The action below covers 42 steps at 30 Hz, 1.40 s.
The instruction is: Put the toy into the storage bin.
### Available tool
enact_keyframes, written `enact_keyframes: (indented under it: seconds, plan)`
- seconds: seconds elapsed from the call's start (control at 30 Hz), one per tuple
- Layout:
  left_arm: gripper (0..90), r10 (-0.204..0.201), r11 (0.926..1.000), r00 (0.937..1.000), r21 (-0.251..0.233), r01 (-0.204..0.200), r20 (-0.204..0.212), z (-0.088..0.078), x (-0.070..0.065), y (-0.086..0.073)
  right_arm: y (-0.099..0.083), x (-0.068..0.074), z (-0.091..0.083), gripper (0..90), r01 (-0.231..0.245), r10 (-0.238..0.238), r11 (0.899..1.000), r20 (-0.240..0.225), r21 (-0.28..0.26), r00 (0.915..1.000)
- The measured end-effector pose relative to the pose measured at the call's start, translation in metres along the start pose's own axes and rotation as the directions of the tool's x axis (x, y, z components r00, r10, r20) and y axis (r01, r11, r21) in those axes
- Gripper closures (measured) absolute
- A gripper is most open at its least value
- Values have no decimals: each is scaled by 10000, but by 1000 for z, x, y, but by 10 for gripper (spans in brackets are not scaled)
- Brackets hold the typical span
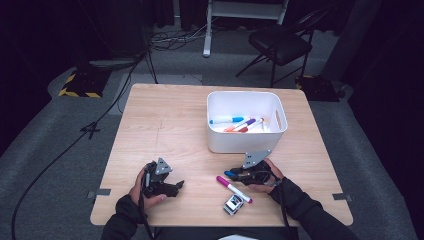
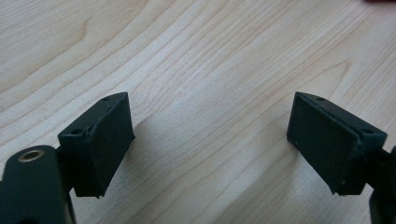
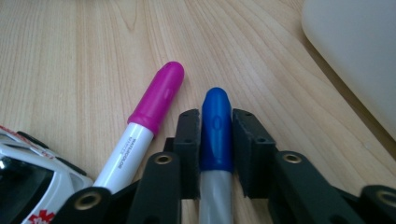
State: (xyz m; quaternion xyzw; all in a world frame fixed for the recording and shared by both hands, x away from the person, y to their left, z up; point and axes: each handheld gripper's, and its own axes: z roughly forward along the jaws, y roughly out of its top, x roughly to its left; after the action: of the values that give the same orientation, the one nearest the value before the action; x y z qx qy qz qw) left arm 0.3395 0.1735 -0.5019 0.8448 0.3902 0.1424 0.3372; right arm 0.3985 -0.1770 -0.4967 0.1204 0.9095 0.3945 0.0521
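Two black fingers of the right gripper (image 3: 216, 140) are pinching the blue-capped marker (image 3: 216, 130), one finger on each side of its cap, low over the table (image 3: 70, 56). Just beside these fingers, on their left, lies the pink-capped marker (image 3: 152, 109), and further left the toy car (image 3: 28, 172). To their right stands the white bin (image 3: 359, 51). The left gripper (image 2: 210, 140) has its fingers spread, with bare table between them.

A recording studio or lab, by the look of it. Black drapes surround a grey carpeted floor (image 1: 45, 130) with trailing cables (image 1: 75, 142), hazard-taped stand bases (image 1: 80, 85), a folding chair (image 1: 280, 45) and one wooden counter (image 1: 165, 125).
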Motion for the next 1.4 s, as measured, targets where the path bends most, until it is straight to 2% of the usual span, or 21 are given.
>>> enact_keyframes:
  seconds: [0.17, 0.33, 0.43, 0.57, 0.8, 0.83, 1.0, 1.07, 1.2, 1.4]
  plan:
    - [147, 18, 10000, 10000, 5, -18, -1, 0, 0, 0, -1, -1, -5, 754, 404, -404, 9988, -29, 288, 9992]
    - [147, 25, 10000, 10000, 9, -25, -1, 0, 0, 0, -5, -3, -10, 754, 420, -413, 9987, -254, 275, 9988]
    - [148, 21, 10000, 10000, 6, -21, 1, 0, 0, 0, -8, -3, -19, 755, 235, -242, 9996, -461, -142, 9986]
    - [148, 15, 10000, 10000, 2, -15, -2, 0, 0, 0, -8, -6, -36, 755, 47, -84, 9963, -431, -862, 9990]
    - [147, 31, 10000, 10000, 4, -31, -58, 0, 0, 0, -7, -12, -64, 755, 4, -26, 9829, -116, -1844, 9999]
    - [147, 24, 10000, 10000, 2, -24, -39, 0, 0, 0, -7, -13, -69, 755, 4, 3, 9799, 35, -1994, 10000]
    - [147, 47, 10000, 10000, -9, -47, -66, 0, 1, 0, -5, -16, -85, 755, -4, 66, 9663, 231, -2575, 9997]
    - [147, 50, 10000, 10000, -10, -50, -70, 0, 1, 0, -3, -17, -93, 755, -42, 142, 9567, 321, -2912, 9994]
    - [147, 26, 10000, 10000, -3, -26, -54, 0, 0, 0, 1, -17, -105, 755, 120, 47, 9457, 505, -3249, 9987]
    - [147, 55, 10000, 10000, -20, -55, -72, 0, 1, 0, 10, -15, -132, 756, 345, 13, 9315, 983, -3620, 9952]
